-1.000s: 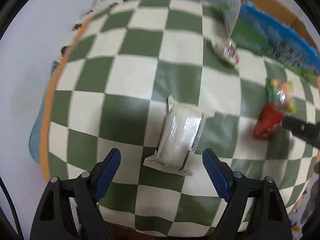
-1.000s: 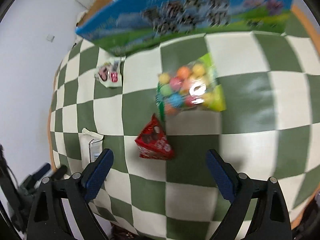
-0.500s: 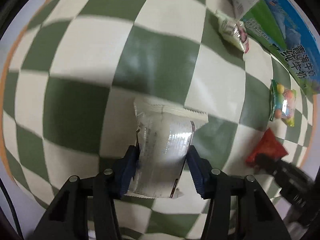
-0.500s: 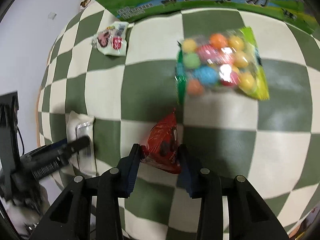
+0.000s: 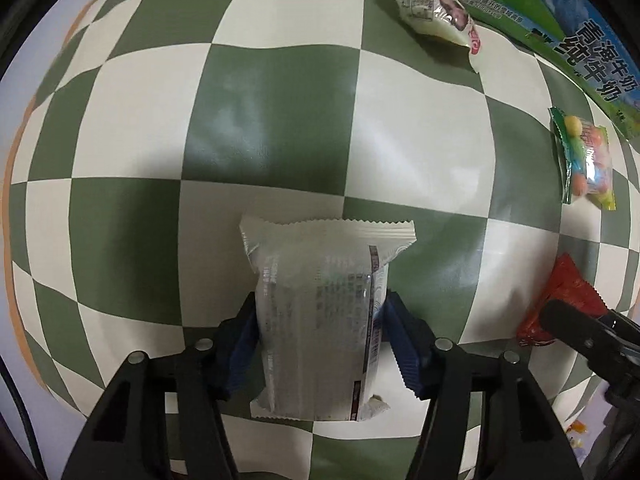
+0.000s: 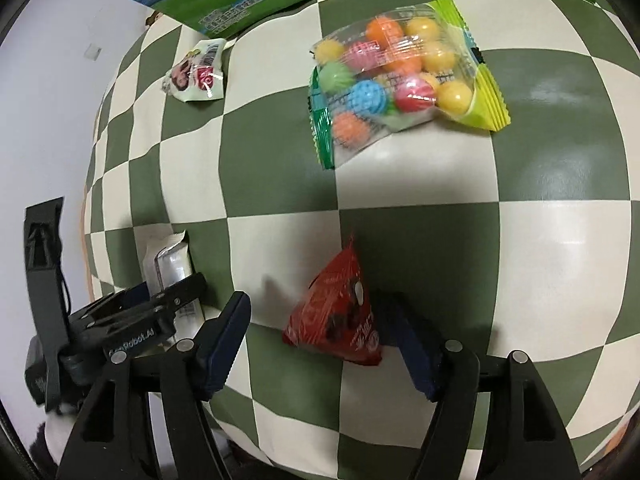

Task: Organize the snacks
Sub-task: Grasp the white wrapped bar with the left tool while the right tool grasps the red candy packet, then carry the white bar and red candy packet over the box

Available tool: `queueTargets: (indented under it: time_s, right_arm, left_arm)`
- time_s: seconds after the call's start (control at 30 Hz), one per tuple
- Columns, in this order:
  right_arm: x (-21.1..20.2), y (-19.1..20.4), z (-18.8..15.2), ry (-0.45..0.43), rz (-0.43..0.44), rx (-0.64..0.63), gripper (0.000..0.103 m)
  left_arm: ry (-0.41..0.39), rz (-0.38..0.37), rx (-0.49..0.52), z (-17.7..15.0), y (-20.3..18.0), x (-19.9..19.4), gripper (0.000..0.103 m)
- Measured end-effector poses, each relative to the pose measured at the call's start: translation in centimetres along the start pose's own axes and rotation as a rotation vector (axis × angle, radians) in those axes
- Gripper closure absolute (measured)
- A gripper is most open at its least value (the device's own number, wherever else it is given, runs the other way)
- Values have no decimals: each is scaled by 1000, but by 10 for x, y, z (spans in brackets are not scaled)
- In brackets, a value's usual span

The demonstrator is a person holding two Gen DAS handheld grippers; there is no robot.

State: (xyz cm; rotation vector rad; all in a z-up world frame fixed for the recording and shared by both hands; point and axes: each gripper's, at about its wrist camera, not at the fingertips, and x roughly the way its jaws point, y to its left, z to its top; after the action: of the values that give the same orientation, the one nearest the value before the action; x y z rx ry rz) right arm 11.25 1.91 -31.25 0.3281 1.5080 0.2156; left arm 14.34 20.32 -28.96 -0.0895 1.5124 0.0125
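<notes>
A white foil snack packet [image 5: 320,312] lies on the green-and-cream checked tablecloth [image 5: 272,120]. My left gripper [image 5: 320,304] points straight down over it, its blue pads [image 5: 404,344] against both long sides, and the jaws are opening. In the right wrist view a red triangular snack packet [image 6: 336,320] lies between the fingers of my right gripper [image 6: 316,304]. Those jaws are opening too: the right pad [image 6: 416,348] is at the packet's edge, the left one stands clear of it. The left gripper [image 6: 140,320] shows at lower left there.
A clear bag of coloured candy balls [image 6: 404,76] lies beyond the red packet. A small white-and-pink packet [image 6: 198,72] sits next to a green-and-blue milk carton box [image 6: 248,4] at the back. The table's orange edge [image 5: 16,152] runs along the left.
Both grippers came down over their packets and closed on them. Since then both jaws have spread: the white packet looks less squeezed, and the right gripper's left pad has come off the red packet.
</notes>
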Motion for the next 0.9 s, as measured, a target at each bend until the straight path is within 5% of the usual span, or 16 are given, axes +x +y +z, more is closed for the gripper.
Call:
queueTargets:
  time_s: [0.1,0.27,0.6,0.9]
  right_arm:
    - [0,7,-4,-33,-98,-52,60]
    - [-5,6,-8,-62,-102,-70,67]
    - [-59,-19,-18,-122,8,-32,67]
    - [-171,-28,17,-311,128,-23,67]
  left_arm:
    - [-11,-4,-6,-9,-2,-3,46]
    - [-15,-47,-16,-21,-6,-14,46]
    - [-148,-182,30,-17,-49,-102,46]
    - [-288,-286,164,82,-105,-197,46]
